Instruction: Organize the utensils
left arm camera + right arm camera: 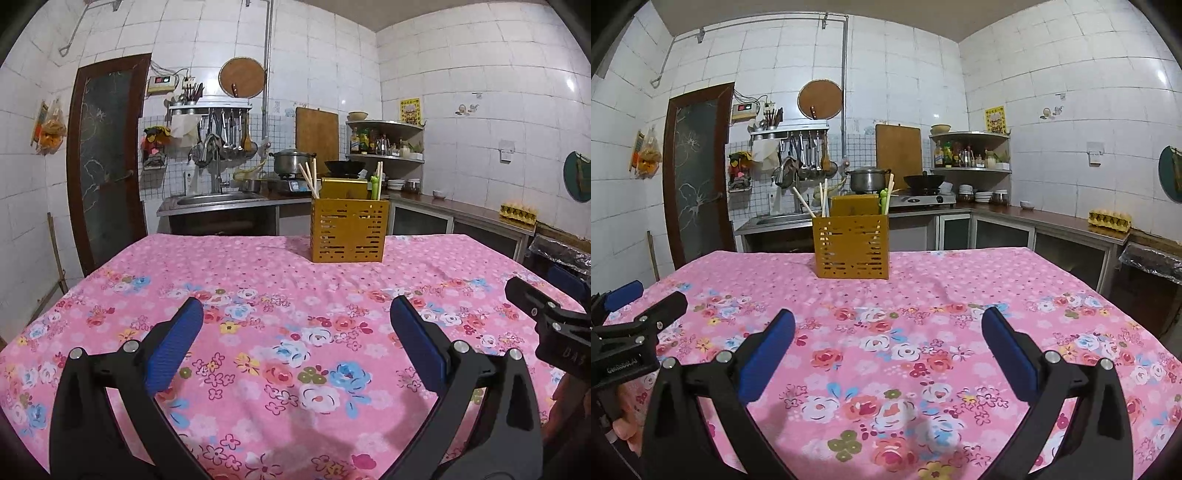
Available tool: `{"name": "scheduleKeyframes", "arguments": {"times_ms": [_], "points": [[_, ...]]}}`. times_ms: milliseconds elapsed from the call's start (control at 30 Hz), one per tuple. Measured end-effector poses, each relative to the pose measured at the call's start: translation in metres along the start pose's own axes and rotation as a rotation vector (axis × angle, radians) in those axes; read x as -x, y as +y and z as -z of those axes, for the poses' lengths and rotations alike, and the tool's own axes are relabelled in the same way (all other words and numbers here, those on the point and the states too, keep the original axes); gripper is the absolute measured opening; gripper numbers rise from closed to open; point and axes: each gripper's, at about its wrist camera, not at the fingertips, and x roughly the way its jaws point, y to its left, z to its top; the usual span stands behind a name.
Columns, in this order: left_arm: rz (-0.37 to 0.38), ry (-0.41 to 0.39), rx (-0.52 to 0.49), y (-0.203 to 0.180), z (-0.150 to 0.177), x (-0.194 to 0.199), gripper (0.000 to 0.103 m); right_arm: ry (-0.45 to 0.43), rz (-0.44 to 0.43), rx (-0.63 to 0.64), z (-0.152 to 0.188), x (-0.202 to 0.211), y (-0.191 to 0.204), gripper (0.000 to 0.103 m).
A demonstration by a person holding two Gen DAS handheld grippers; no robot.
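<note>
Pink tablecloth (258, 280), right view: hand (624, 424)

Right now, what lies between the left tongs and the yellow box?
Nothing but bare flowered tablecloth between the left tongs and the yellow box, seen in the left view.

A utensil holder (349, 230) stands at the far middle of the surface (258, 332), upper centre of the frame, with chopsticks (309, 181) standing in it. Behind it, the sink (218, 199) sits left and the stove (923, 199) right.
</note>
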Motion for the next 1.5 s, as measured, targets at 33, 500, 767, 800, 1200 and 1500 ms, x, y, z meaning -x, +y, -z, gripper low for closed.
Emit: {"name": "scheduleKeyframes", "arguments": {"times_ms": [33,500,767,800,1200,1500], "points": [[0.003,-0.002,-0.005,-0.0013,0.0003,0.0004,0.098,-0.001,0.001,0.001,0.0003,0.0002,-0.0003,0.099],[0.011,-0.009,-0.013,-0.0067,0.0012,0.0026,0.098,-0.014,0.019,0.020,0.0018,0.0034,0.0042,0.099],[0.011,-0.003,-0.003,-0.0058,0.0020,0.0029,0.098,-0.016,0.020,0.023,0.0019,0.0035,0.0056,0.099],[0.010,-0.005,-0.005,-0.0068,0.0021,0.0033,0.098,-0.017,0.020,0.022,0.0020,0.0036,0.0055,0.099],[0.012,-0.012,-0.013,-0.0062,0.0016,0.0030,0.098,-0.018,0.022,0.021,0.0003,0.0047,0.0036,0.099],[0.012,-0.014,-0.013,-0.0074,0.0012,0.0028,0.098,-0.019,0.023,0.022,-0.0008,0.0047,0.0017,0.099]]}}
